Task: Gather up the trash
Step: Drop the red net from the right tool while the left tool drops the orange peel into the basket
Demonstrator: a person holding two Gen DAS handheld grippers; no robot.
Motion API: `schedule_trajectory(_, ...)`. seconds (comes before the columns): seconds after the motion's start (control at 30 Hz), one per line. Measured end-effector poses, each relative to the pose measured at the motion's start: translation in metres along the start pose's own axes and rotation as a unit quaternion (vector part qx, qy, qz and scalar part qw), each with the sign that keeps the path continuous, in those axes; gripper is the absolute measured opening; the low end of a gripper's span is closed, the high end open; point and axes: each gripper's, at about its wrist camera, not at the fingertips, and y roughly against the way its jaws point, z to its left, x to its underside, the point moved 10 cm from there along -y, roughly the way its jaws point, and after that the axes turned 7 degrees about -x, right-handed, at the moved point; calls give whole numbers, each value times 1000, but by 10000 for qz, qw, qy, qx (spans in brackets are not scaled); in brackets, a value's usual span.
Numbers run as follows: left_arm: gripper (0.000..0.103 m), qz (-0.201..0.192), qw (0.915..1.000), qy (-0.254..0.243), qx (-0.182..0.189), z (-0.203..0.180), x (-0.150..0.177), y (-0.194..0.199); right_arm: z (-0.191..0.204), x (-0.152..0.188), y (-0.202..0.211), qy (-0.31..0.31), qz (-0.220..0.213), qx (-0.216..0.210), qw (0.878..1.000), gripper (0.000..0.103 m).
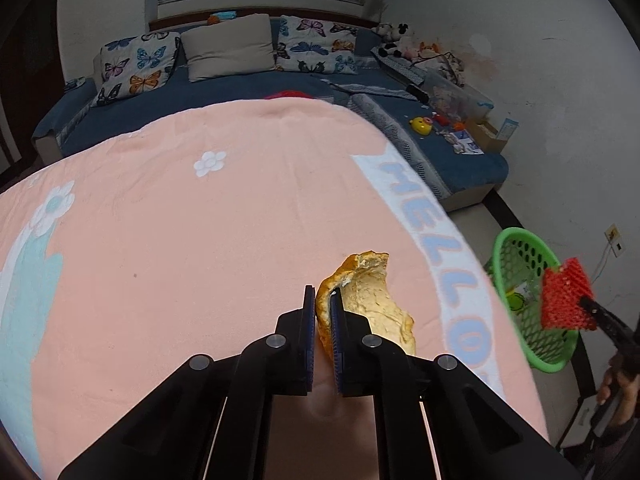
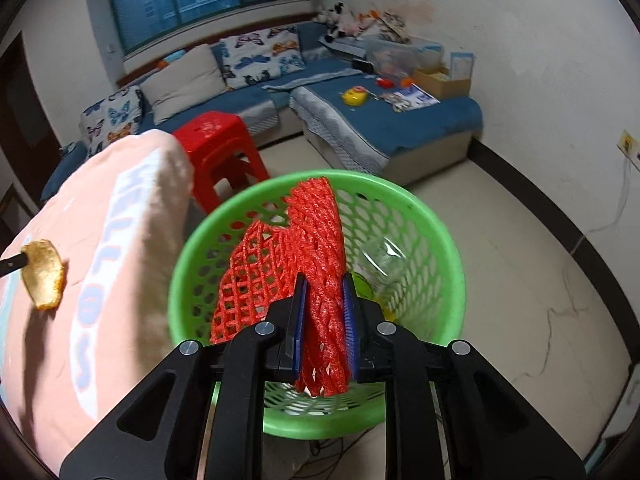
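My left gripper (image 1: 322, 295) is shut on a piece of orange peel (image 1: 370, 298), held just above the pink blanket (image 1: 200, 240). The peel also shows in the right wrist view (image 2: 42, 274) at the far left. My right gripper (image 2: 324, 284) is shut on a red foam fruit net (image 2: 308, 240) and holds it over the green plastic basket (image 2: 432, 208). In the left wrist view the net (image 1: 566, 300) hangs above the basket (image 1: 516, 248) at the right. Clear plastic and a green item lie inside the basket.
A red plastic stool (image 2: 218, 140) stands beyond the blanket-covered table. A blue corner sofa (image 1: 240, 92) with butterfly cushions, toys and boxes runs along the far walls. Tiled floor (image 2: 520, 280) lies right of the basket.
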Motion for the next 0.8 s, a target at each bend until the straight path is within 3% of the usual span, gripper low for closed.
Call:
schedule_trajectory(0.03, 7, -30, 10000, -27, 42, -6, -2, 3, -1, 2, -1, -7, 24, 12, 10000, 20)
schedule_trajectory(0.13, 7, -72, 9996, -105, 246, -27, -5, 10, -8, 3, -3, -10, -13, 119, 9999, 41)
schedule_trajectory(0.17, 7, -101, 9993, -158, 321, -38, -8, 13, -11, 3, -2, -26, -39, 166, 9999, 43)
schedule_trajectory(0.5, 7, -265, 9935, -680, 876, -136, -26, 22, -14, 3, 18, 2, -217, 52, 9998, 52)
schedule_trajectory(0.8, 7, -74, 9867, -1224, 1067, -231, -22, -6, -16, 14, 41, 177, -400, 92, 9990, 61)
